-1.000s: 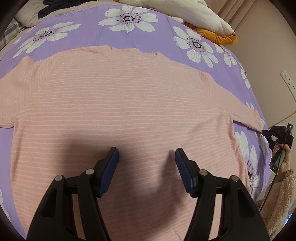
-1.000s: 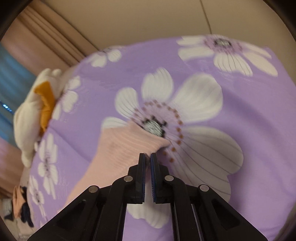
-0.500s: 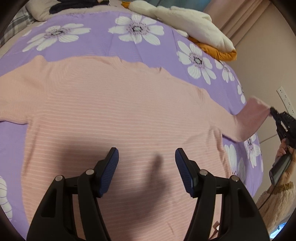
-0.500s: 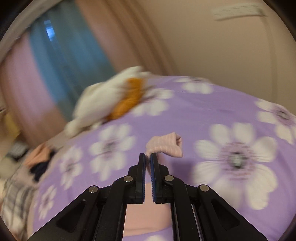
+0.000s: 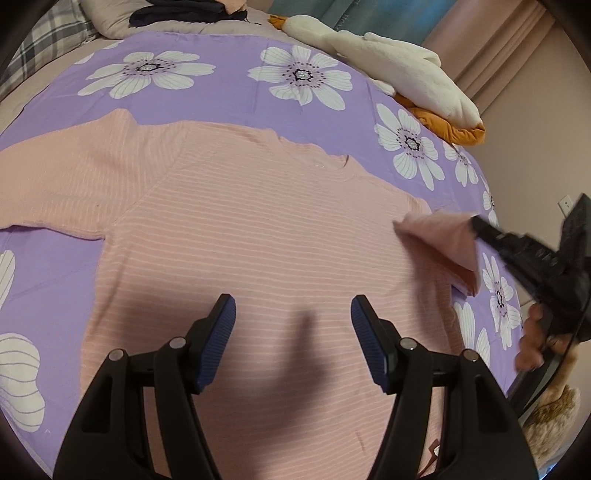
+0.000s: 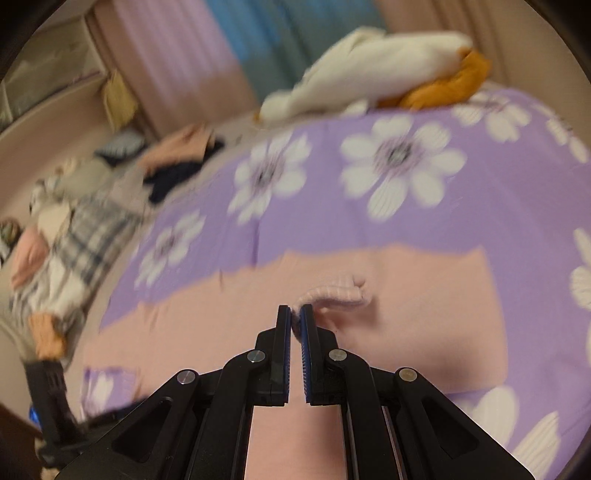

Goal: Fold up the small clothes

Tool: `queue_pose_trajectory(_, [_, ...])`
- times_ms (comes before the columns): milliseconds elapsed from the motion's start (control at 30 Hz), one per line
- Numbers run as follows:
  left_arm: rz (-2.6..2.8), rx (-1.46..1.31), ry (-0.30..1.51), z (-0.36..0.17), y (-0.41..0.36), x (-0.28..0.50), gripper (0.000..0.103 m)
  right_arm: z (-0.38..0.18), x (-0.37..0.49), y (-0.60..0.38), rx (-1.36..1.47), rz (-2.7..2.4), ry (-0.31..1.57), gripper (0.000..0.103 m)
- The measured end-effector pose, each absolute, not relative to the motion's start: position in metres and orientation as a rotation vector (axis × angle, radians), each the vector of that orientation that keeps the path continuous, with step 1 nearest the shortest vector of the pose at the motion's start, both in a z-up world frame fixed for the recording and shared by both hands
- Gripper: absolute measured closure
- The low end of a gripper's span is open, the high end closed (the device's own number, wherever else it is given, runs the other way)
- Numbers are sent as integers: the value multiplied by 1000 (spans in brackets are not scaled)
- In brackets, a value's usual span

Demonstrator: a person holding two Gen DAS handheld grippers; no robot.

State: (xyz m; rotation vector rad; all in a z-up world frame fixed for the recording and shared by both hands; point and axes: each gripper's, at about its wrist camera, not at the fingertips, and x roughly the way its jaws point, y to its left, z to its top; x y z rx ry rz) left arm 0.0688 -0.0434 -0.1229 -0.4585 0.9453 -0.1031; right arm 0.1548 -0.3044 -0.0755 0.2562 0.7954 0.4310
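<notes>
— Covering most of the bed is a purple bedspread [image 5: 236, 96] printed with white flowers. What lies on it?

— A pink striped sweater [image 5: 258, 236], spread flat on its middle, neckline toward the far edge. One sleeve [image 5: 55, 177] runs out flat to the sweater's left side.

— And the other sleeve?

— Its cuff [image 6: 332, 291] is lifted off the bedspread and doubled back over the sweater's body, hanging above the chest on the right side.

— What holds it up?

— The right gripper [image 6: 295, 317]. Its fingers [image 6: 283, 332] are pressed together, pinching the edge of that cuff. From the left wrist view the same gripper [image 5: 480, 225] comes in from the sweater's right, with a person's hand [image 5: 535, 343] on its handle and a fuzzy sleeve below.

— The left gripper?

— The left gripper [image 5: 293, 325] hovers above the sweater's lower body, fingers [image 5: 218, 328] spread wide, nothing between them. Its shadow falls on the fabric below.

— Anything beyond the sweater?

— A white plush toy [image 5: 399, 70] with an orange part lies past the sweater's right shoulder, at the bedspread's far corner. Dark and plaid clothes [image 5: 184, 13] sit past the neckline, off the bedspread. The right wrist view is blurred.
</notes>
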Motion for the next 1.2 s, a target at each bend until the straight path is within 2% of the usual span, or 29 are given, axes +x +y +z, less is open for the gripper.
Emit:
queue_pose_trajectory(233, [-103,-450,959,-127,-42,66,35,-119,160,-268,215,484,1014,97])
queue_pose_trajectory(467, [-117,-439,983,-132,-49,69,34,-121,158,-269,212,481,1078,94])
queue_pose_trajectory(500, [-123,-439,986,-132,-50,69,33,-116,157,-274,224,489,1071,87])
queue_pose_trajectory(533, [-130,-441,990,-132,-52,71,32,-108,155,-283,246,492,1050,70])
queue_pose_trajectory(567, [-136,-443,993,-132,-53,72,32,-105,156,-285,263,492,1035,60])
queue_pose_trajectory(600, [-142,-446,996,-131,-55,73,32,-99,154,-293,295,494,1006,45])
queue_pose_trajectory(633, [-154,-451,998,-130,-57,75,32,-92,152,-305,341,497,974,43])
queue_pose_trajectory(767, [-198,-430,981,-117,-75,89,31,-76,151,-349,471,454,905,43])
queue_pose_trajectory(833, [-218,-401,959,-113,-86,98,27,-76,152,-370,488,354,891,43])
queue_pose_trajectory(1000, [-259,-421,1017,-131,-111,142,29,-86,157,-403,520,163,905,43])
queue_pose_trajectory(1067, [-288,-446,1024,-137,-118,153,36,-88,158,-413,545,134,907,43])
queue_pose_trajectory(1133, [-299,-457,1047,-145,-126,166,56,-89,158,-420,568,126,902,43])
queue_pose_trajectory(1167, [-295,-457,1060,-149,-128,170,62,-89,158,-422,571,122,901,43])
queue_pose_trajectory(1200, [-290,-454,1072,-152,-131,173,75,-89,159,-424,570,120,900,43])
